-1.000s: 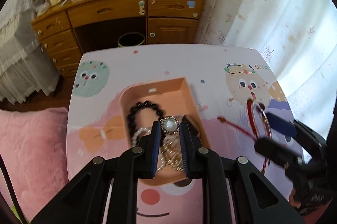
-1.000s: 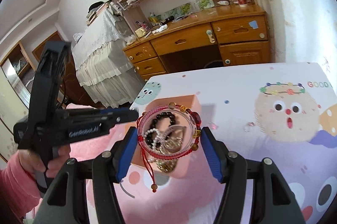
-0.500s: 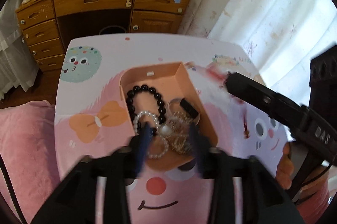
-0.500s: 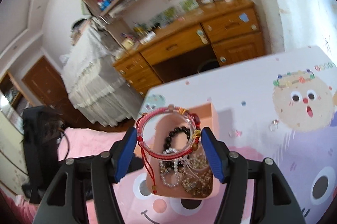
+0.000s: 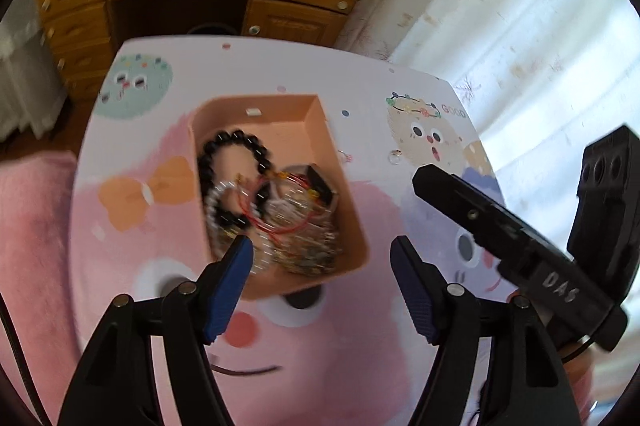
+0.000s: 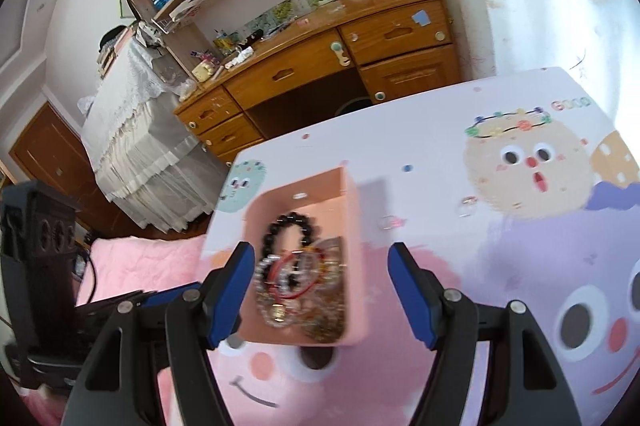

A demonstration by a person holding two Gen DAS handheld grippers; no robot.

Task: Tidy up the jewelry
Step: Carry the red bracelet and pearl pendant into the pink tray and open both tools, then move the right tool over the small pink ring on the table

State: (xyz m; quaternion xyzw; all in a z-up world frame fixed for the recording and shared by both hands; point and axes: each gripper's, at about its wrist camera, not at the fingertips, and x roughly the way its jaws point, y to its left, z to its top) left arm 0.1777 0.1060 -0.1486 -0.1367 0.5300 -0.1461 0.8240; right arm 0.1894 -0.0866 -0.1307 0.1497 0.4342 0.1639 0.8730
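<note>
While the cartoon-printed tabletop [image 5: 168, 306] fills most of both views, the pink tray [image 5: 352, 226] lies at its middle, its long axis running from the near edge away toward the wooden desk [image 6: 320, 65]. Inside the tray, a black bead bracelet [image 5: 236, 141] lies toward the far end, with a red cord bracelet [image 5: 280, 226] on a blurred heap of pearls and chains toward the near end. Beside the tray, toward the curtain side, a small ring [image 5: 394, 156] lies on the tabletop. The left claw [image 5: 320, 258] hangs over the tray's near end, jaws opening, empty. The right claw [image 6: 320, 266] is released above the heap, gripping nothing.
</note>
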